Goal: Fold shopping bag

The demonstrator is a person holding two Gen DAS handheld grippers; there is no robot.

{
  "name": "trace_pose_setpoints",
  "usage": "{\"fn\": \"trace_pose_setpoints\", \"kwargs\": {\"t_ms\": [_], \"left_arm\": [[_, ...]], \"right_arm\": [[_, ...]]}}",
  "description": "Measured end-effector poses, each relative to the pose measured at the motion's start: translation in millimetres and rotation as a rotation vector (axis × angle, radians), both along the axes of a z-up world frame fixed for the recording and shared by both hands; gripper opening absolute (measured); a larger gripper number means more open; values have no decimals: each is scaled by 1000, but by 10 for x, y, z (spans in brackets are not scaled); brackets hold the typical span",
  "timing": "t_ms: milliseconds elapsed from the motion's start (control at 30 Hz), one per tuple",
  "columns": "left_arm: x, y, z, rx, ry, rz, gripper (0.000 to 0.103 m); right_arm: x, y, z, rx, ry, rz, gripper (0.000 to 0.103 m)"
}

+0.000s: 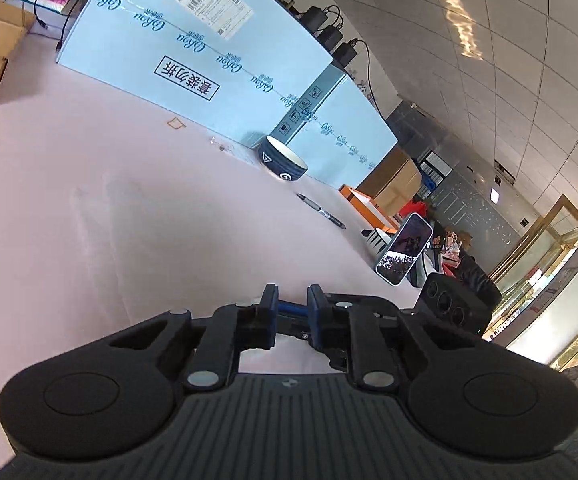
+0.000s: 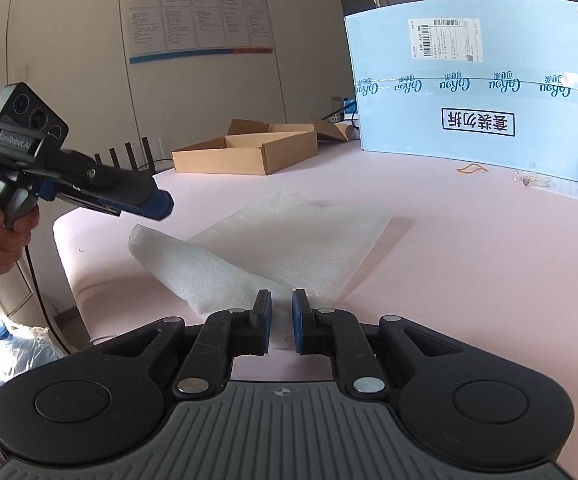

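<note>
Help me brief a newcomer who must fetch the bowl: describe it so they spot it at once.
Start at the big pale blue carton standing on the pink table. At the foot of its near corner sits the bowl. It is dark blue outside with white markings and pale inside, the only round dish there; the marker pen beside it is thin and lies flat.

I see the shopping bag [image 2: 273, 248], white and translucent with a fine woven texture, lying mostly flat on the pink table [image 2: 469, 280], its left edge curled upward, well short of the blue box [image 2: 481, 80].
</note>
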State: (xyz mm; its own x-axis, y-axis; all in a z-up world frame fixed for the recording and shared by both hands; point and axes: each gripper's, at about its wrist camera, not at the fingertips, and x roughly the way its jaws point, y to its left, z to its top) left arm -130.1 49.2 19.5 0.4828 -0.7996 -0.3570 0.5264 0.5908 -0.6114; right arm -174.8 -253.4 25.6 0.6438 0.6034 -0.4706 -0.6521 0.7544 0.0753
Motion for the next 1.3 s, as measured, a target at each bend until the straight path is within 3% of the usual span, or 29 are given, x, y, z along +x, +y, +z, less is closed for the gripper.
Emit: {"fn": "trace_pose_setpoints", "kwargs": {"t_ms": [300, 400, 467, 533, 667, 767, 867, 967, 1100, 1200, 1300], "left_arm": [[102, -60, -207, 174, 14, 52, 12], [122, 8, -265, 142, 30, 43, 12], [128, 29, -287, 140, 32, 39, 11], [157, 43, -301, 136, 47, 32, 8], [220, 50, -291, 159, 71, 12, 4], [278, 47, -275, 172, 90, -16, 4], [332, 41, -257, 189, 103, -43, 2], [383, 36, -243, 204, 113, -70, 2], [419, 39, -240, 207, 127, -89, 2], [442, 30, -225, 218, 131, -106, 2], [482, 36, -227, 216, 144, -125, 2]], "right_arm": [[26, -30, -12, 24, 8, 3, 10], [29, -33, -9, 29, 11, 2, 10], [30, -39, 1, 35, 16, 24, 18], [22, -52, 21, 47, 22, 65, 35], [-150, -38, 103, -14, -114, 145, 38], [-296, 3, 179, -173, -241, 191, 38], [-459, 116, 159, -432, -414, 274, 38], [-635, 249, 71, -757, -623, 439, 38], [-638, 339, -118, -1108, -786, 636, 38], [-567, 385, -198, -1221, -826, 759, 37], [-490, 466, -220, -1249, -847, 799, 38]]}}
